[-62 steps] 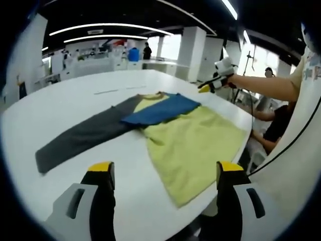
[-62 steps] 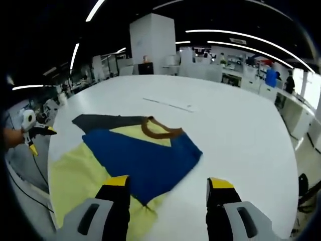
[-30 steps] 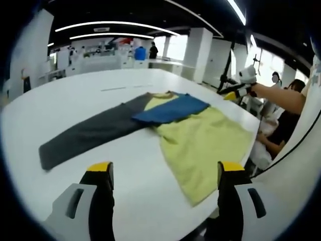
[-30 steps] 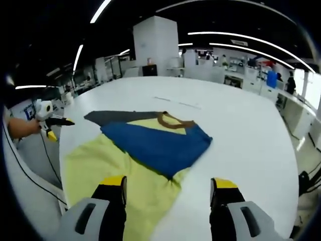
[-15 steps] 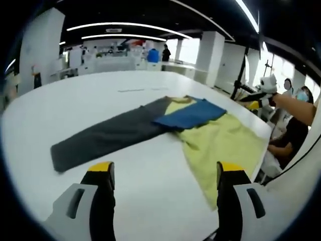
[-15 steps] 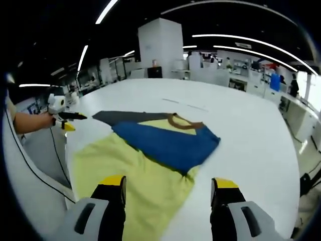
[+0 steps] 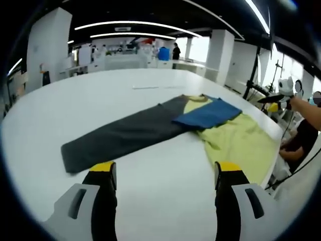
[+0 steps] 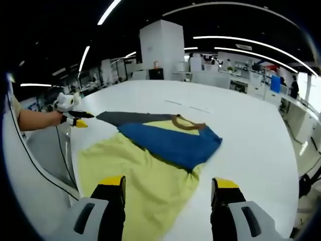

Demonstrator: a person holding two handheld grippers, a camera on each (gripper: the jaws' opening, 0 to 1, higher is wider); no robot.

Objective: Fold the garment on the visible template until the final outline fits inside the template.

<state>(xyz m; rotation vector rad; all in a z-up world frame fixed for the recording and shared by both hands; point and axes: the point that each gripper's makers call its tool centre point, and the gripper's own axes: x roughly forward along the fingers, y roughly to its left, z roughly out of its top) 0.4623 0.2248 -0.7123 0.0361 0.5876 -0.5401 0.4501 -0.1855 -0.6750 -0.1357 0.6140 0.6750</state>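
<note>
Both grippers are hanging open and empty: the left gripper [image 7: 163, 173] is swinging toward the grey sleeve [image 7: 123, 135], now nearer centre than a second ago, and the right gripper [image 8: 168, 188] is drawing back over the yellow body [image 8: 143, 173]. The shirt [image 8: 165, 145] is lying on the table [image 7: 75, 100], blue sleeve [image 8: 173, 143] already folded across; the grey one likely comes next.

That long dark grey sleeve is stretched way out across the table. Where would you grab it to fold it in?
Probably at the cuff end of the grey sleeve, the free end farthest from the yellow body. It lies flat and straight on the white table, so the left gripper, open and nearest to it, could pinch that edge from the table side and carry it over the blue sleeve.
</note>
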